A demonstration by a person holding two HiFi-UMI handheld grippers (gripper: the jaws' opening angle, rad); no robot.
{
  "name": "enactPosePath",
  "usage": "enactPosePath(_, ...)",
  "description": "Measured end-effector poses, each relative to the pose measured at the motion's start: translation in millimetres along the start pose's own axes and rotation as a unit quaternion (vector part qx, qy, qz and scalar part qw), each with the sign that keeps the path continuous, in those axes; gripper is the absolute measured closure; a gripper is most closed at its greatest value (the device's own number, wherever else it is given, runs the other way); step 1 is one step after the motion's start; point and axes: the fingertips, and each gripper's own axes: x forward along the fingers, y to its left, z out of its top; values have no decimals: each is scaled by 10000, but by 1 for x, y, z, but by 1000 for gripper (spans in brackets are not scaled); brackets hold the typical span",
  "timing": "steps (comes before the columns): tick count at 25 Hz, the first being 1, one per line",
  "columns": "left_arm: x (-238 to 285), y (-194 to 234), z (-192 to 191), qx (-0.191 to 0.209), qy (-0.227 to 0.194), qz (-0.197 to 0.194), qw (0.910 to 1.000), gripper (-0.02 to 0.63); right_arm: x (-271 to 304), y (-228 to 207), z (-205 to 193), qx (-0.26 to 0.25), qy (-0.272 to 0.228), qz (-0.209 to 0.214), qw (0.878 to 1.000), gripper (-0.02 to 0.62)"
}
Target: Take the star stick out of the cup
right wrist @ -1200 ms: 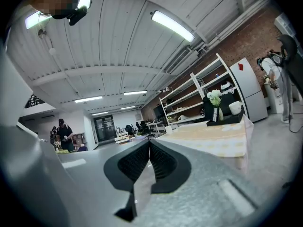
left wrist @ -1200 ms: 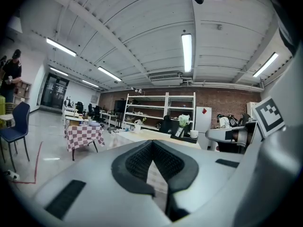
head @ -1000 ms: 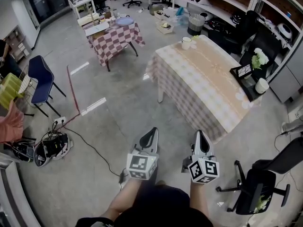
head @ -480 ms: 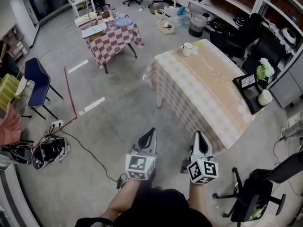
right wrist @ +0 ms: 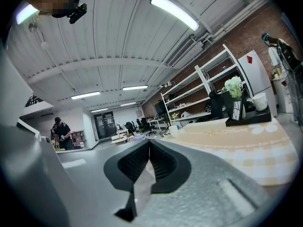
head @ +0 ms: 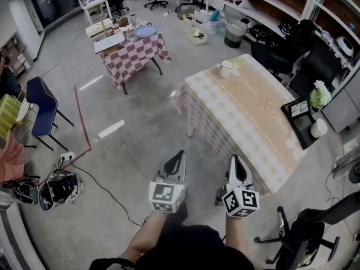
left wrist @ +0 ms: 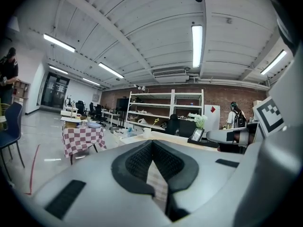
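Bench (head: pixel 253 111) sits nearer than a second ago, cup (head: pixel 226 68) at 1 o'clock. Left gripper (head: pixel 178 156) and right gripper (head: pixel 235 160) both closed, empty; star stick (left wrist: pixel 156 121) tiny, barely readable.

Ceiling tubes (left wrist: pixel 197 45) give bright, even light; gripper views bend and darken at edges.

Checkered table (head: pixel 138 58), blue chair (head: pixel 39 100), white flowers (head: pixel 319 96)
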Motion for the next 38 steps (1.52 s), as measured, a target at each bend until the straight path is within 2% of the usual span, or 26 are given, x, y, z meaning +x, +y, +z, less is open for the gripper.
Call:
enactPosePath(9,45,39,10,26,-20,-121,9999,597,56,5,-3,-2,-26,-74,10000,594)
enactPosePath(19,82,64,18,-3,-55,-238,9997,597,93,-1,1,-8,-113,-274,9996,594)
enactPosePath(31,82,69,10,-207,26,-372,9991,597,91,5,-2,-33,-36,-457,9989,594)
enactPosePath(38,75,72,4,-329,63,-261,9991,597,83,6,-3,-97,26,-441,9990,594)
